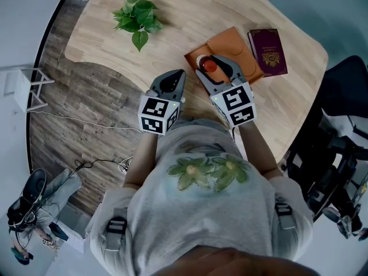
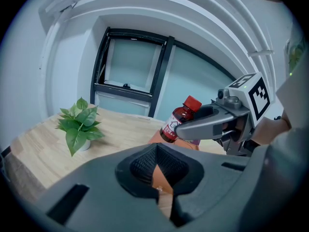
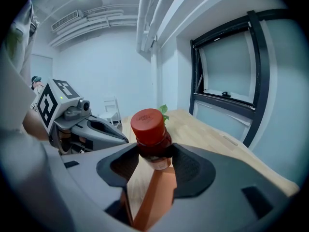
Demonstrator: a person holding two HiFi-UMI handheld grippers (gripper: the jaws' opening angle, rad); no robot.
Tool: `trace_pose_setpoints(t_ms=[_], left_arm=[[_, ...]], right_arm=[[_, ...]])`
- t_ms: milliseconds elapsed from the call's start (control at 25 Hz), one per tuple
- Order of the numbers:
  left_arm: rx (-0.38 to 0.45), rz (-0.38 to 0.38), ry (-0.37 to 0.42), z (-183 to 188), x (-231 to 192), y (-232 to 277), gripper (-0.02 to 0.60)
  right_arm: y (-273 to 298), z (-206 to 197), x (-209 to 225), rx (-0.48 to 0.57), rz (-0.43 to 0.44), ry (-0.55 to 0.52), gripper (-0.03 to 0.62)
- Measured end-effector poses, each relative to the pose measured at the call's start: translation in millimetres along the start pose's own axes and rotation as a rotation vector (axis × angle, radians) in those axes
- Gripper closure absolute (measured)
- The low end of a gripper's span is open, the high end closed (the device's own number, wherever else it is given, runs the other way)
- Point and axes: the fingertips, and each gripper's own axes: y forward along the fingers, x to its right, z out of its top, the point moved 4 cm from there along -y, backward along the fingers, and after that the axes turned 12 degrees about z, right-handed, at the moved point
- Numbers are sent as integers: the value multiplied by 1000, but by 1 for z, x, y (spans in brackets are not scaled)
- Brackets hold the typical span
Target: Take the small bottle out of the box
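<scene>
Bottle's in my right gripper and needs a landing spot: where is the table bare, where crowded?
Bare wood lies between the potted plant and the orange box, and along the table's far side. Crowded at the near right: the box, maroon booklet, left gripper and right gripper with the small bottle bunch there.

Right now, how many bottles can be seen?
1. The small bottle, red-capped, is clamped in the right claw above the orange box. No other shows.
</scene>
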Motion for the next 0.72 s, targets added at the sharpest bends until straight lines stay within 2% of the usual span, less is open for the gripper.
trace_pose_setpoints(t_ms=[720], left_arm=[[-2, -9, 4, -1, 0, -3, 574]], right_arm=[[-9, 13, -9, 16, -4, -10, 382]])
